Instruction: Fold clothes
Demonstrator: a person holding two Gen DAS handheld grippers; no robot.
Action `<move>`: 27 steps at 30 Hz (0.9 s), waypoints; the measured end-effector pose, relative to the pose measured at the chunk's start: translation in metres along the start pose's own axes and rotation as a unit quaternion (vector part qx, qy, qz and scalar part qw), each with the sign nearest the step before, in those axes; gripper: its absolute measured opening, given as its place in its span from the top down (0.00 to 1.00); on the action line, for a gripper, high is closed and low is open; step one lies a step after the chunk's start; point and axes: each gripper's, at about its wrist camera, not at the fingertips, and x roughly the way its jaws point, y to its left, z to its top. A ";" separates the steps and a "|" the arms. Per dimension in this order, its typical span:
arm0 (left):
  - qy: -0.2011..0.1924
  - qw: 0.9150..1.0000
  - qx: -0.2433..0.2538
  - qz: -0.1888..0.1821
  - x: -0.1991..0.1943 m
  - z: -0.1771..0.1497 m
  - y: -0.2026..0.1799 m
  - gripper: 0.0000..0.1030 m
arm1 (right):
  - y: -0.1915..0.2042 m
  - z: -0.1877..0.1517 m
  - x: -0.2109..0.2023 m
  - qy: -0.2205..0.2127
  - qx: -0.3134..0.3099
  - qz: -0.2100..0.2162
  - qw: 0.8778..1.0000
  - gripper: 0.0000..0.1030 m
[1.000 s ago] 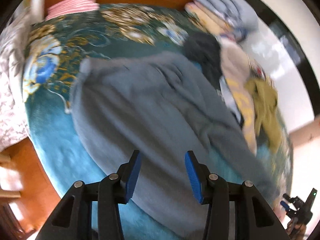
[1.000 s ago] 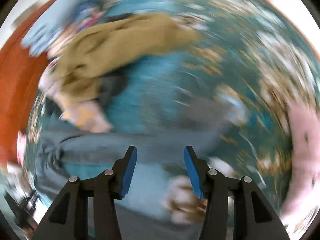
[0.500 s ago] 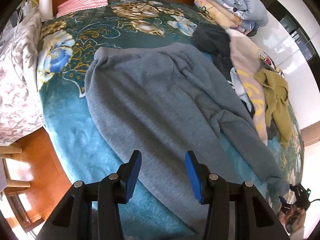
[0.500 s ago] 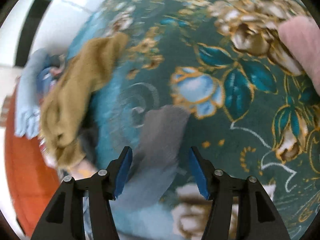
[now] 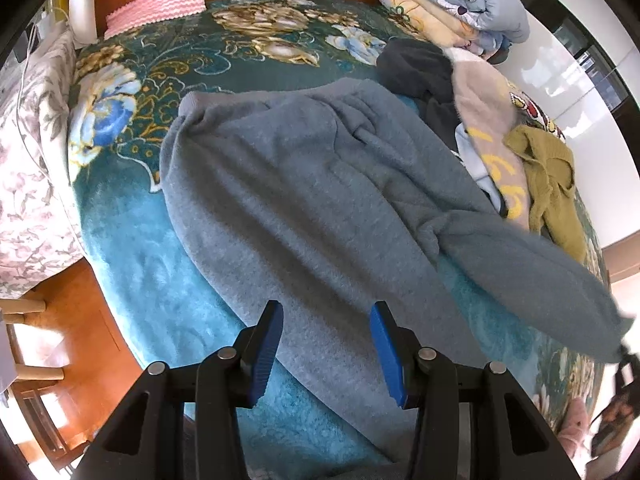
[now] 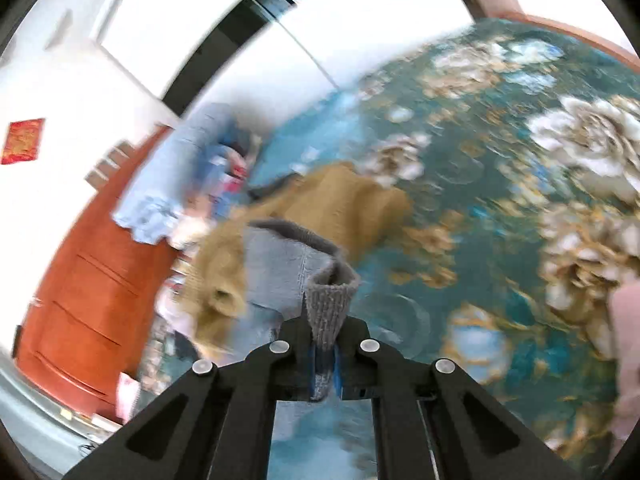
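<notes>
Left wrist view: my left gripper (image 5: 326, 338) hangs with its blue fingers apart, holding nothing, above the grey sweatshirt (image 5: 304, 200).
Sweatshirt: spread flat on the teal floral blanket (image 5: 132, 264), I judge for folding; one sleeve (image 5: 532, 268) stretches right, lifted.
Change: half a second ago that sleeve lay slack on the bed.
Right wrist view: my right gripper (image 6: 325, 364) is clamped on the ribbed cuff (image 6: 330, 304), likely to carry the sleeve across.
Change: earlier these fingers stood apart above the cuff.
</notes>
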 end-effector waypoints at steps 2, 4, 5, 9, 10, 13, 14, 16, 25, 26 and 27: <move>0.014 1.000 -0.002 0.000 0.007 -0.002 -0.001 0.52 | -0.011 0.001 -0.003 -0.007 -0.010 -0.004 1.000 0.94; 0.023 1.000 0.000 0.000 0.011 -0.004 -0.001 0.52 | -0.022 0.002 -0.007 -0.013 -0.021 -0.009 1.000 0.91; 0.022 1.000 -0.003 0.001 0.011 -0.003 0.000 0.52 | -0.028 0.002 -0.009 -0.016 -0.026 -0.011 0.999 0.91; 0.019 1.000 -0.013 0.003 0.012 -0.001 0.006 0.52 | -0.044 0.000 -0.021 -0.038 0.001 -0.044 0.998 0.64; 0.018 1.000 -0.015 0.003 0.012 -0.001 0.007 0.52 | -0.044 0.002 -0.026 -0.044 0.010 -0.049 0.998 0.64; 0.014 1.000 -0.020 -0.001 0.013 0.003 0.008 0.52 | -0.026 0.007 -0.039 -0.054 0.003 -0.052 0.997 0.62; 0.012 1.000 -0.020 -0.004 0.014 0.005 0.008 0.52 | -0.018 0.007 -0.038 -0.042 -0.001 -0.032 0.999 0.59; 0.010 1.000 -0.023 -0.008 0.014 0.007 0.010 0.52 | -0.001 0.008 -0.019 0.009 0.002 -0.005 1.000 0.51; 0.002 0.999 -0.045 -0.022 0.017 0.017 0.027 0.52 | 0.008 0.011 0.051 0.053 0.161 -0.119 0.978 0.51; 0.001 0.999 -0.048 -0.023 0.018 0.018 0.029 0.52 | 0.011 0.013 0.052 0.056 0.163 -0.135 0.976 0.51; -0.001 0.998 -0.052 -0.026 0.018 0.020 0.032 0.52 | 0.015 0.015 0.054 0.061 0.152 -0.153 0.975 0.52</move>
